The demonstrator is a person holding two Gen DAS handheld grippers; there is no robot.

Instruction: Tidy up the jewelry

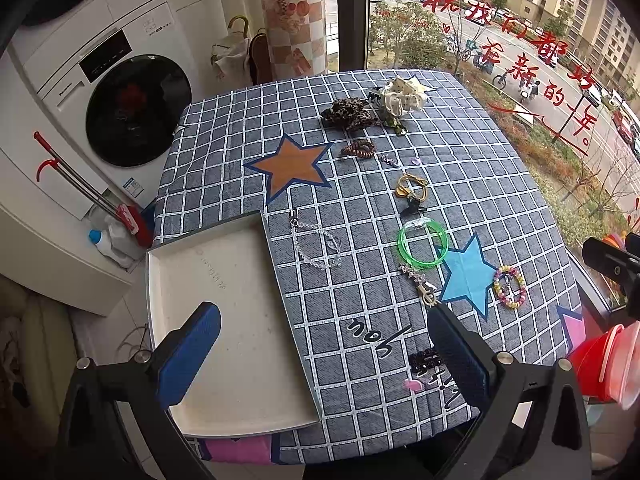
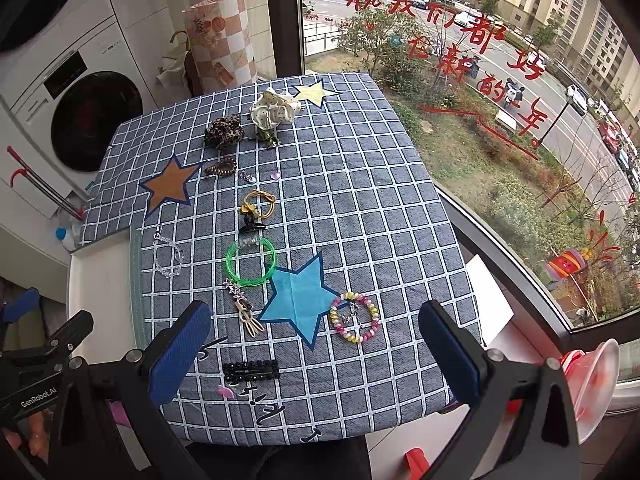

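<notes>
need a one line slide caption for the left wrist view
Open left gripper above an empty white tray, with bracelets, clips and scrunchies strewn over the checked tablecloth.

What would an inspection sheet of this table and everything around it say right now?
Surface: checked blue tablecloth with star patches, covering the table.
Job's things: white tray, nothing in it, at the table's left edge; green bangle, pastel bead bracelet, clear bead bracelet, black beaded clip, leopard scrunchie and cream scrunchie all lie loose on the cloth.
Clutter: white card at the table's right edge.
Grippers: left tool open, above the tray's near end; right tool open, holding nothing.
Cables: nothing seen.
Surroundings: washing machine to the left, window with red lettering behind.
</notes>
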